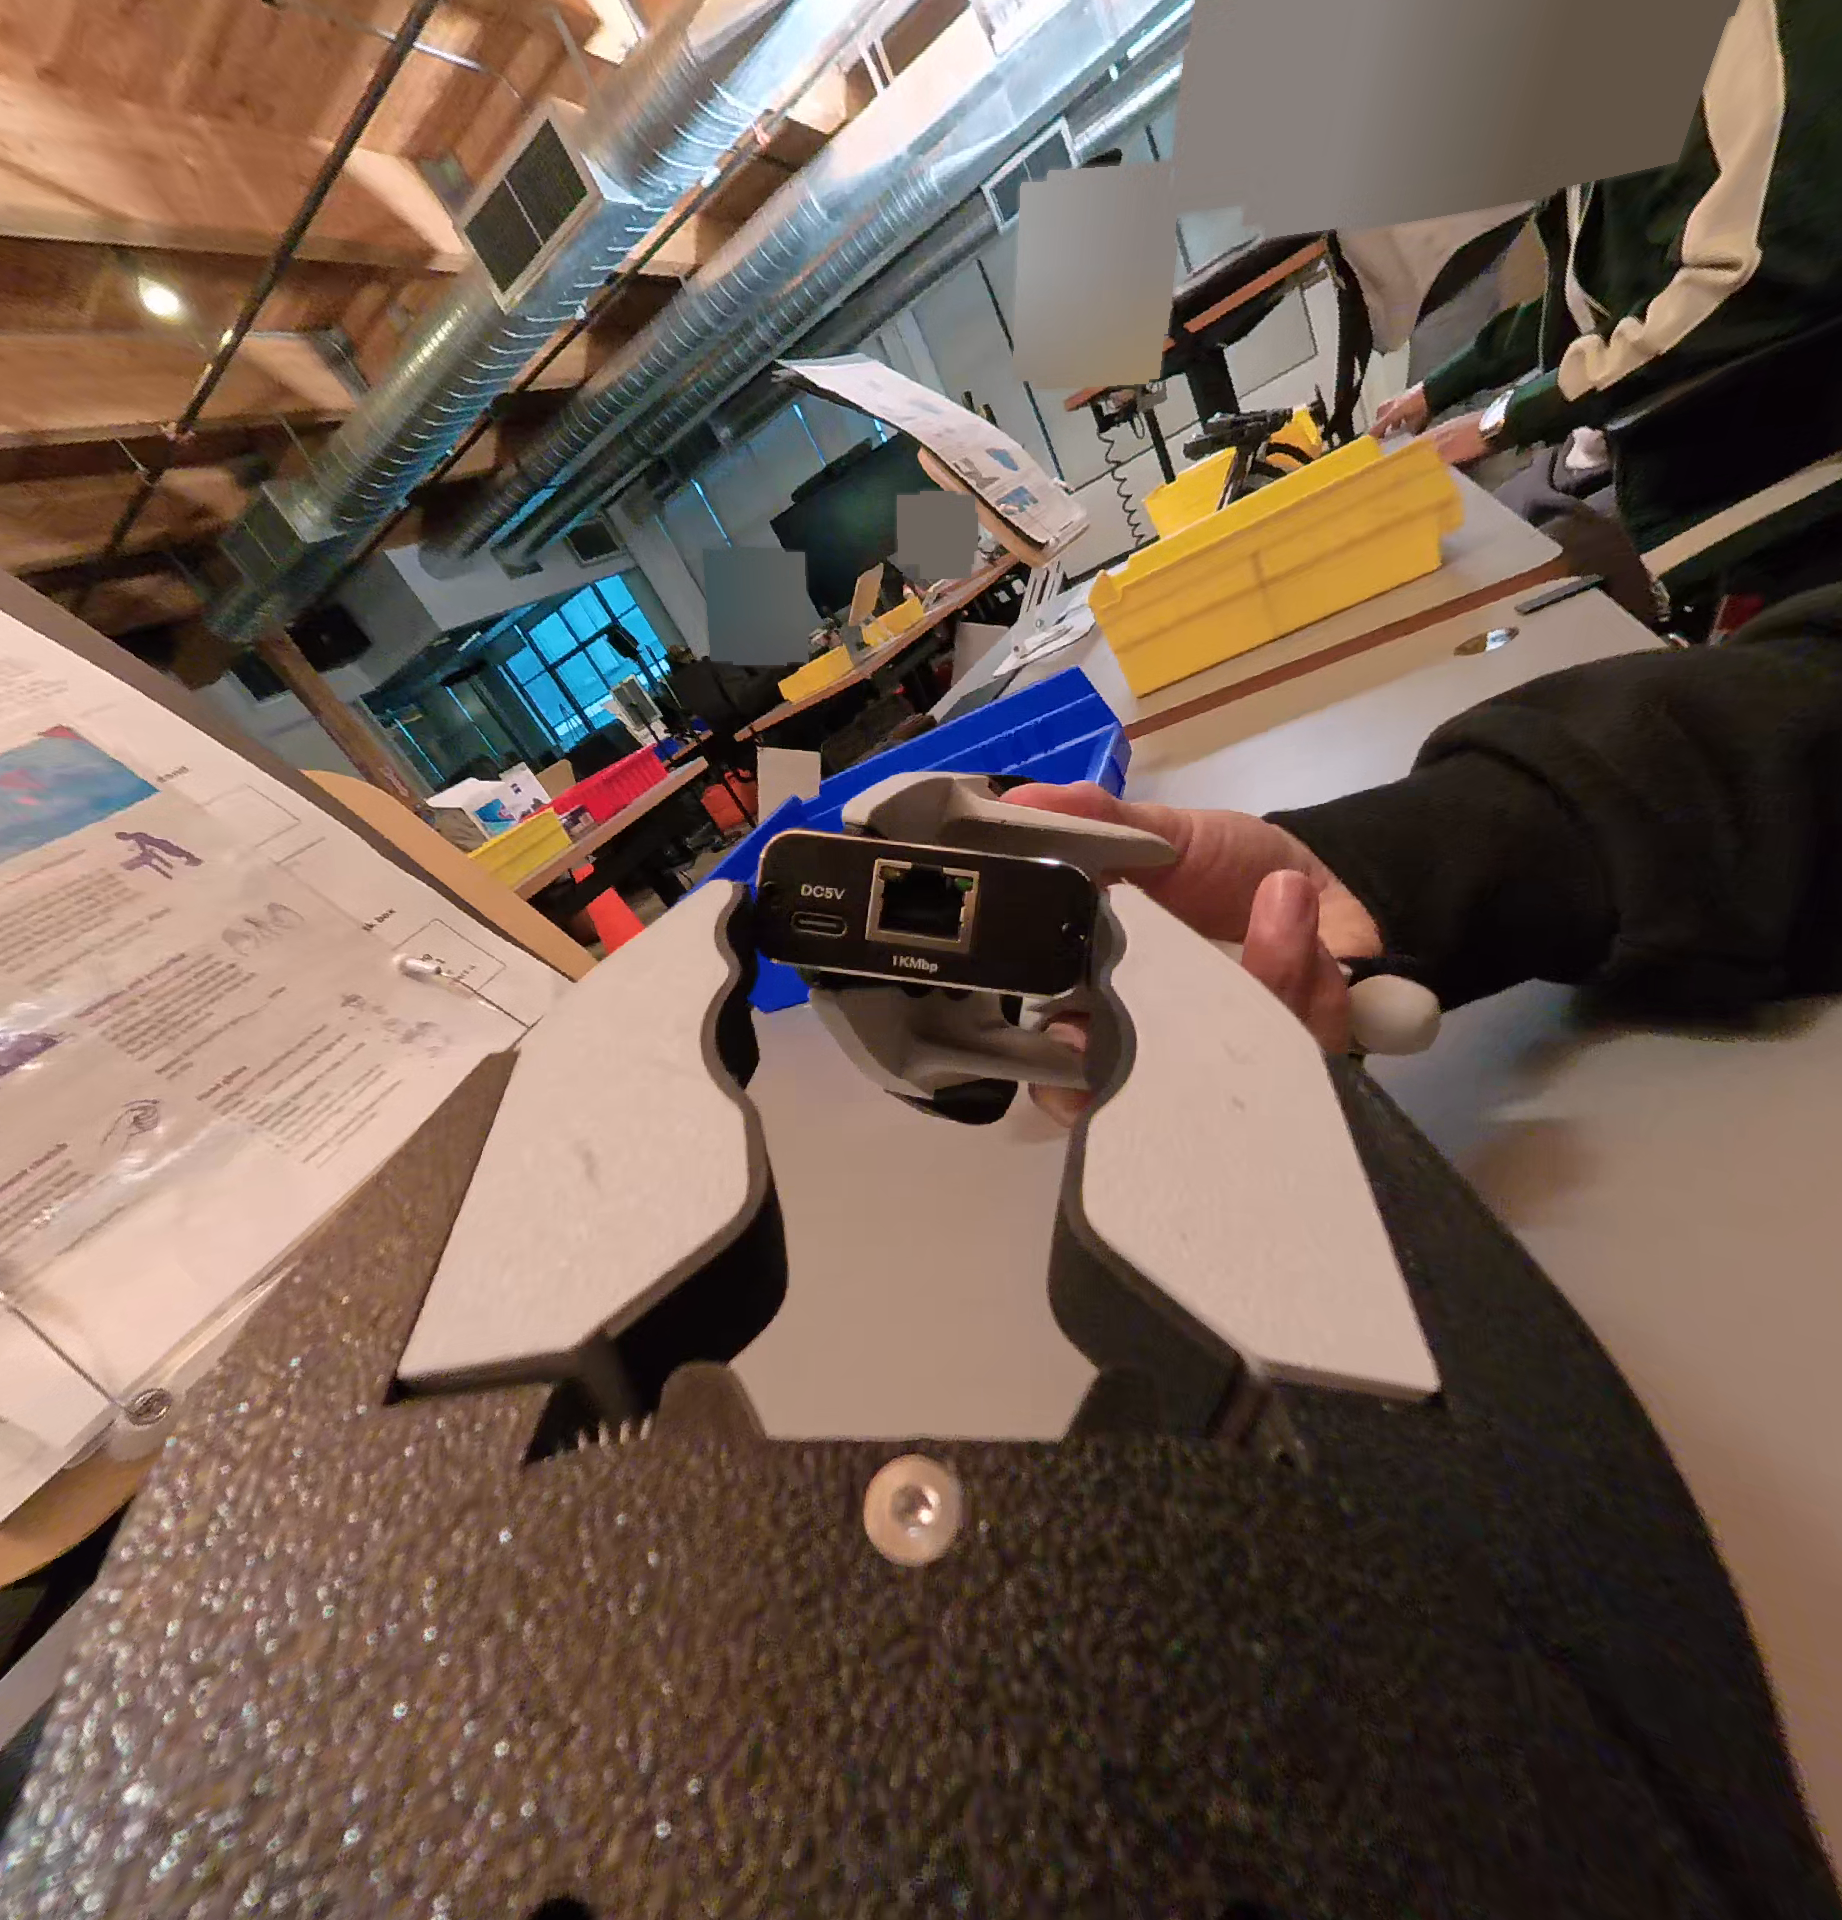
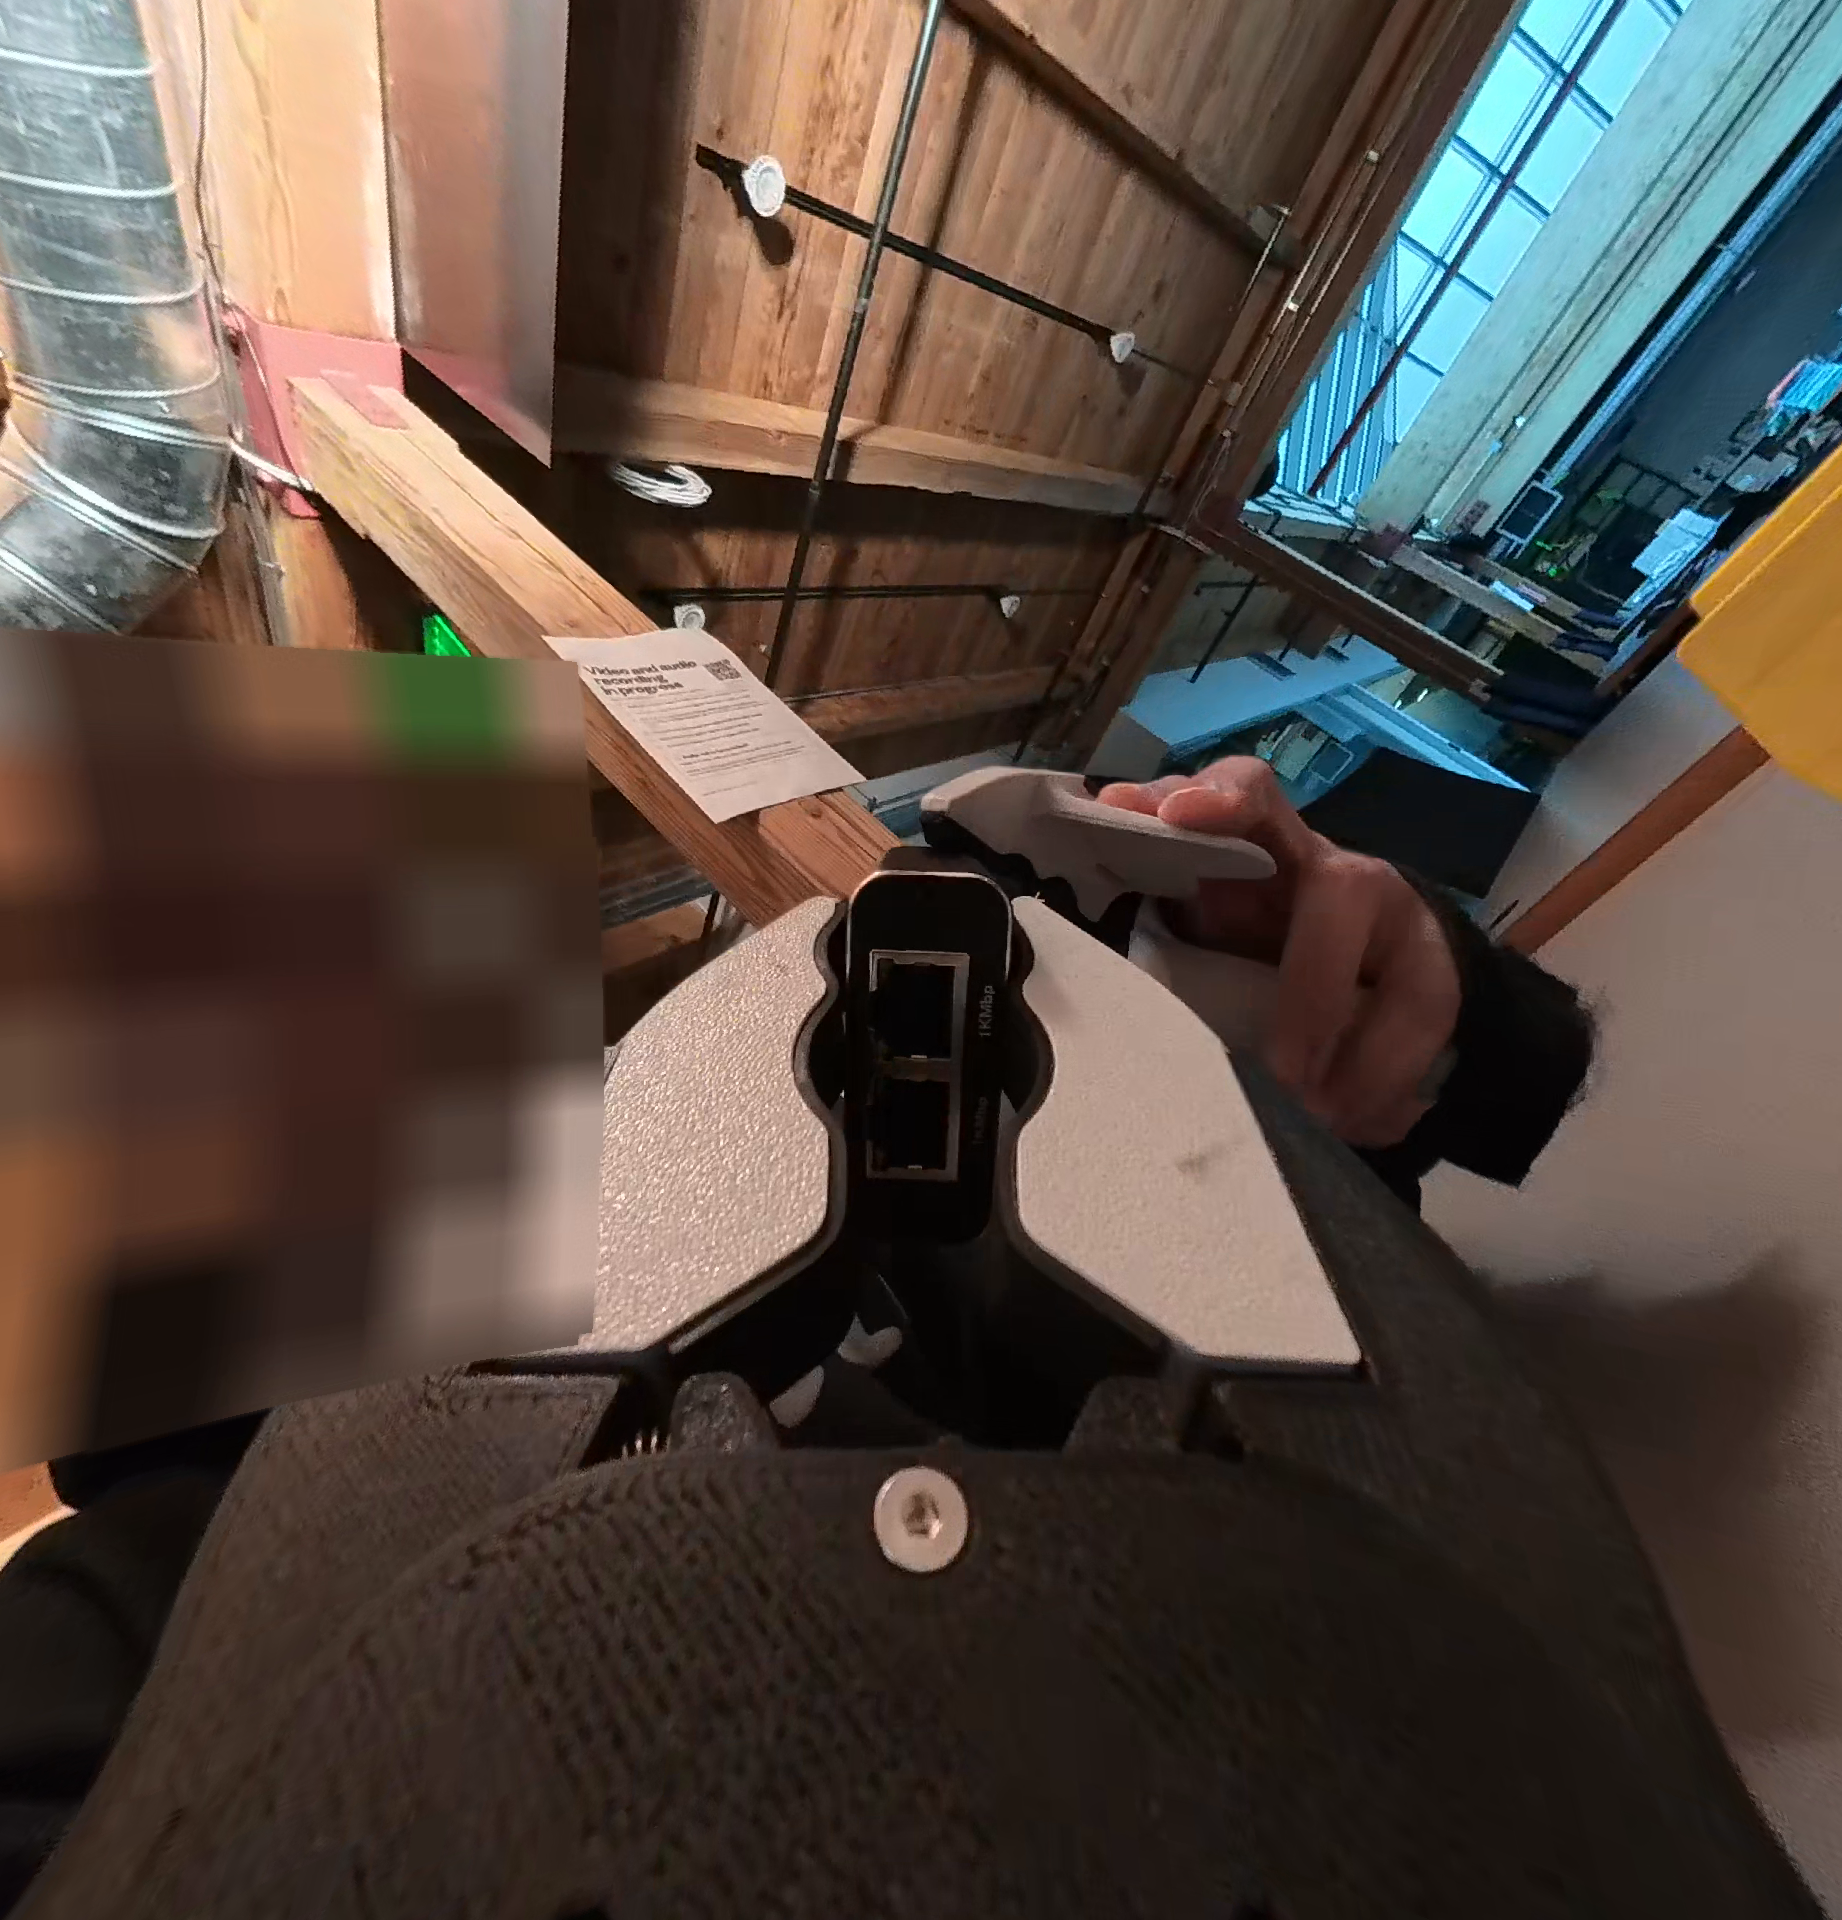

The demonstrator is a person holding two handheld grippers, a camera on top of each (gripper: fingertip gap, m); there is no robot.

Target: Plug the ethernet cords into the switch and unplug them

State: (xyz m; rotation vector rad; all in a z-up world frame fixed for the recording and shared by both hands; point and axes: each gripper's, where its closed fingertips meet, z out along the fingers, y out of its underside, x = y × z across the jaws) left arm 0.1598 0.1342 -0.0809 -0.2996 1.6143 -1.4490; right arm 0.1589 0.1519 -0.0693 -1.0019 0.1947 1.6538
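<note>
Both my grippers clamp the black ethernet switch (image 1: pixel 925 912): left gripper (image 1: pixel 922 925) at one end, right gripper (image 2: pixel 922 1049) opposite; ports empty.

The left gripper (image 1: pixel 922 935) is raised, its two grey fingers (image 1: pixel 626 1143) closed on the ends of a small black box. The right gripper (image 2: pixel 922 1039) clamps the same box from the opposite side. A bare hand (image 1: pixel 1239 914) in a black sleeve holds the right gripper.
</note>
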